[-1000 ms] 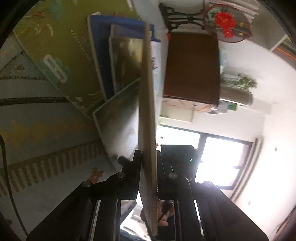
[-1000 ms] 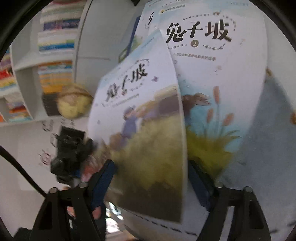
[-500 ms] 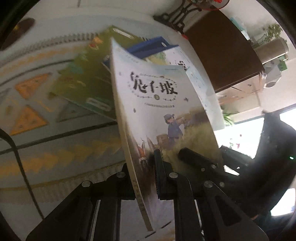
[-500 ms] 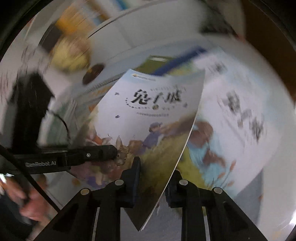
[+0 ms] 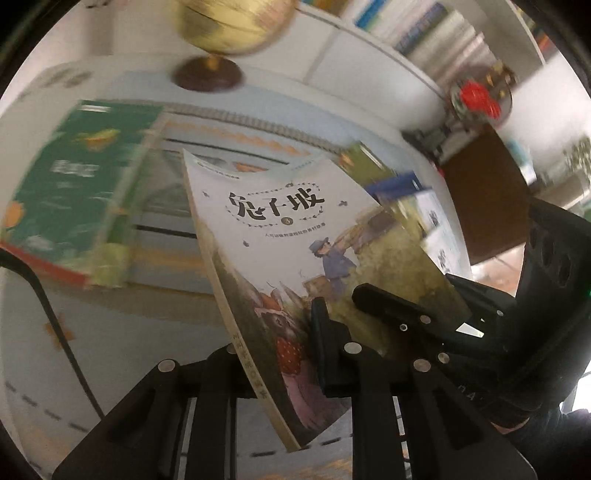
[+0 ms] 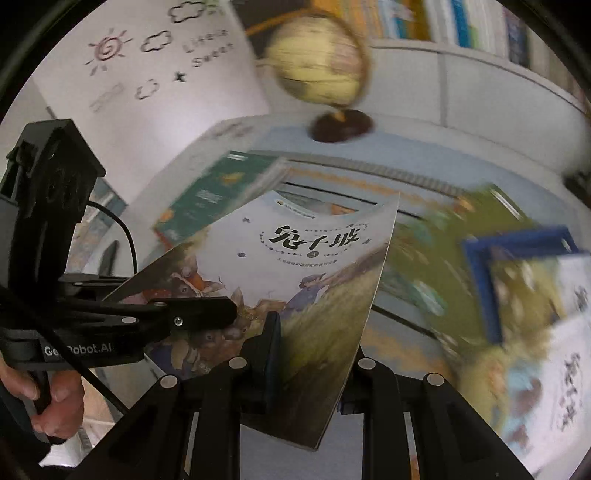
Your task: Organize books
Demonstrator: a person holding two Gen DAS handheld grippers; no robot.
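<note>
The globe (image 5: 231, 26) is smeared by motion and cut off at the top edge in the left wrist view. The green book (image 5: 74, 199) on the counter (image 5: 110, 332) is blurred, its title unreadable. On the shelf (image 6: 461, 22), the book spines are too blurred to read. In the right wrist view the pile of books (image 6: 517, 295) at the right is streaked, and the held book (image 6: 295, 266) hides the right tool's (image 6: 314, 354) far finger.

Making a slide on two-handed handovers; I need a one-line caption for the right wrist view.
Both grippers, right and left, clamp one illustrated paperback above scattered books, globe behind.
</note>
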